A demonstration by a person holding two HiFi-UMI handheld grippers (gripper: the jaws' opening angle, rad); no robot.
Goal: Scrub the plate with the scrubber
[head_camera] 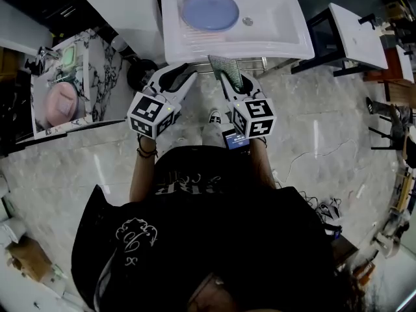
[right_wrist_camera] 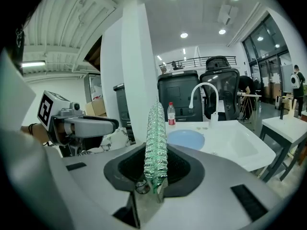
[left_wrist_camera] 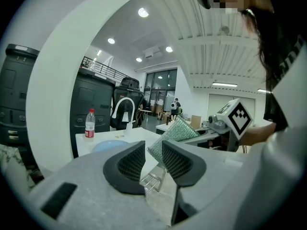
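A light blue plate (head_camera: 209,10) lies flat on the left part of the white sink (head_camera: 260,44); it also shows as the plate (right_wrist_camera: 186,139) and the plate (left_wrist_camera: 108,145). My right gripper (head_camera: 229,78) is shut on a green mesh scrubber (head_camera: 225,68), held upright just in front of the sink's near edge. In the right gripper view, the scrubber (right_wrist_camera: 156,140) stands edge-on between the pads of the right gripper (right_wrist_camera: 154,169). My left gripper (head_camera: 174,78) hangs beside it, open and holding nothing. The left gripper (left_wrist_camera: 153,152) shows a gap, with the scrubber (left_wrist_camera: 173,132) beyond.
A red-capped bottle (right_wrist_camera: 171,113) and a white faucet (right_wrist_camera: 204,97) stand at the sink's back. The basin (head_camera: 281,10) lies right of the plate. A marble-patterned table (head_camera: 97,77) with a pink dish (head_camera: 62,101) stands left, a white table (head_camera: 357,34) right.
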